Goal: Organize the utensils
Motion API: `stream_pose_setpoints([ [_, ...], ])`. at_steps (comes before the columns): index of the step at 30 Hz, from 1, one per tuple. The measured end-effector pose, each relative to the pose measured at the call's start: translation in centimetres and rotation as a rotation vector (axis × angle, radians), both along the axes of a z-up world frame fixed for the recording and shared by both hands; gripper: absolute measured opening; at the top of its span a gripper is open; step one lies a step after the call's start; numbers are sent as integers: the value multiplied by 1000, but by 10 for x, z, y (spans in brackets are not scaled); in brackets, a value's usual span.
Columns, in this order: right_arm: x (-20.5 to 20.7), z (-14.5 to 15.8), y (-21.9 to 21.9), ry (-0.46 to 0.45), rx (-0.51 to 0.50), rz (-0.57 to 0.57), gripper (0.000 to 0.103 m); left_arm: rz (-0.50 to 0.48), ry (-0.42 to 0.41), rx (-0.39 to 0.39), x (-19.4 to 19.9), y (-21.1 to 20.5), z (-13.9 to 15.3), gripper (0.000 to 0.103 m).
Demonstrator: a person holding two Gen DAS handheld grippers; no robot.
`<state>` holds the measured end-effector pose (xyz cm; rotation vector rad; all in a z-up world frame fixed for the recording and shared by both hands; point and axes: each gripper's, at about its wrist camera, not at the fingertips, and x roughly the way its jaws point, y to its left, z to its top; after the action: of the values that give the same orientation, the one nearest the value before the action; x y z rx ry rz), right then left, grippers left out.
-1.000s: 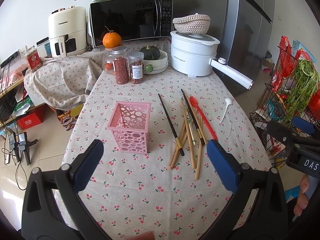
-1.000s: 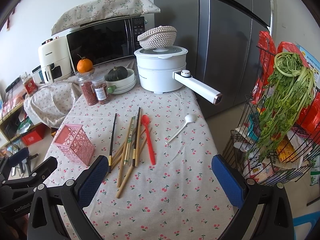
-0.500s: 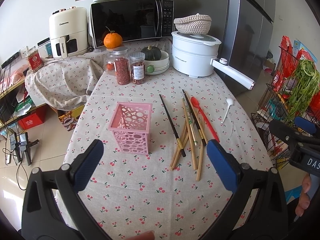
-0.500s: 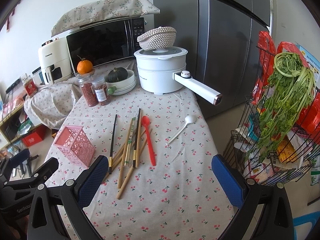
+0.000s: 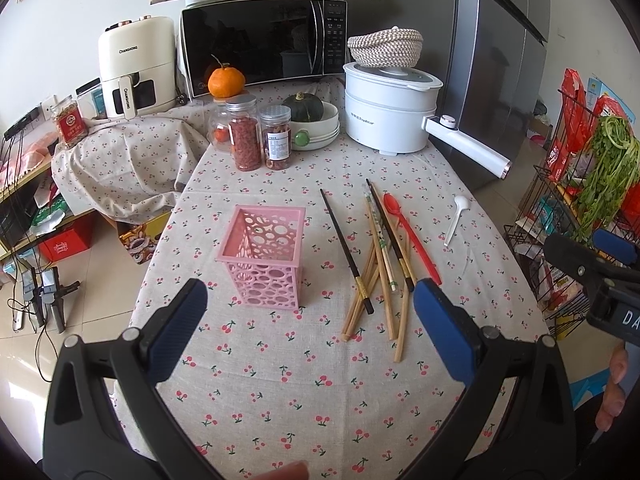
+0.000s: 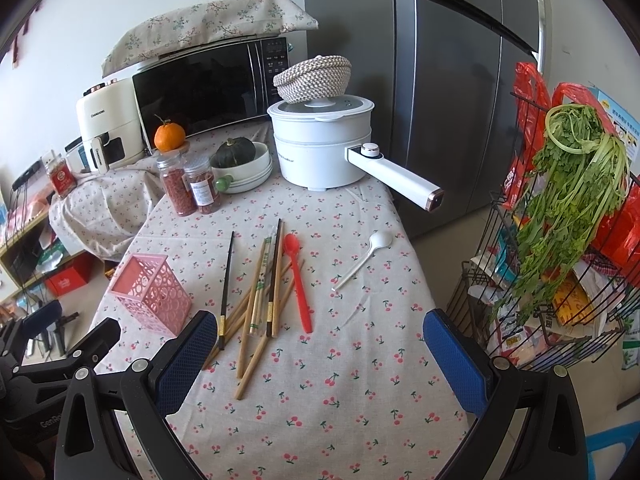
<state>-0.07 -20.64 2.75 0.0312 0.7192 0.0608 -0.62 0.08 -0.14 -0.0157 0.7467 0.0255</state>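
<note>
A pink perforated utensil holder (image 5: 264,256) (image 6: 150,294) stands empty on the cherry-print tablecloth. To its right lie several wooden chopsticks (image 5: 380,276) (image 6: 256,300), black chopsticks (image 5: 345,249) (image 6: 226,280), a red spoon (image 5: 410,232) (image 6: 298,280) and a white spoon (image 5: 454,218) (image 6: 362,258). My left gripper (image 5: 308,320) is open and empty, above the table in front of the holder. My right gripper (image 6: 320,344) is open and empty, in front of the chopsticks and red spoon.
At the back stand two spice jars (image 5: 260,136), a bowl with a squash (image 5: 316,120), a white electric pot (image 5: 390,114) with a long handle, a microwave (image 5: 264,44) and a fridge (image 6: 440,80). A wire rack with greens (image 6: 568,216) stands right of the table.
Both grippers have drifted slightly, so the table sits a little differently in view. Nothing on the table has moved and both grippers stay open.
</note>
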Motion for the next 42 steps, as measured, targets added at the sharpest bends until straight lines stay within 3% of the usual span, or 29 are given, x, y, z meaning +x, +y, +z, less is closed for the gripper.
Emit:
stream_pose_setpoints([
  [27, 1, 2, 1, -19, -2, -5, 103, -8, -25, 6, 0, 0, 9, 102],
  [33, 19, 8, -3, -24, -56, -13, 103, -78, -7, -40, 11, -4, 9, 103],
  [36, 36, 7, -15, 17, -54, -42, 103, -94, 29, -39, 23, -9, 7, 102],
  [42, 90, -6, -40, 197, 29, -41, 103, -164, 159, -94, 62, -23, 4, 102],
])
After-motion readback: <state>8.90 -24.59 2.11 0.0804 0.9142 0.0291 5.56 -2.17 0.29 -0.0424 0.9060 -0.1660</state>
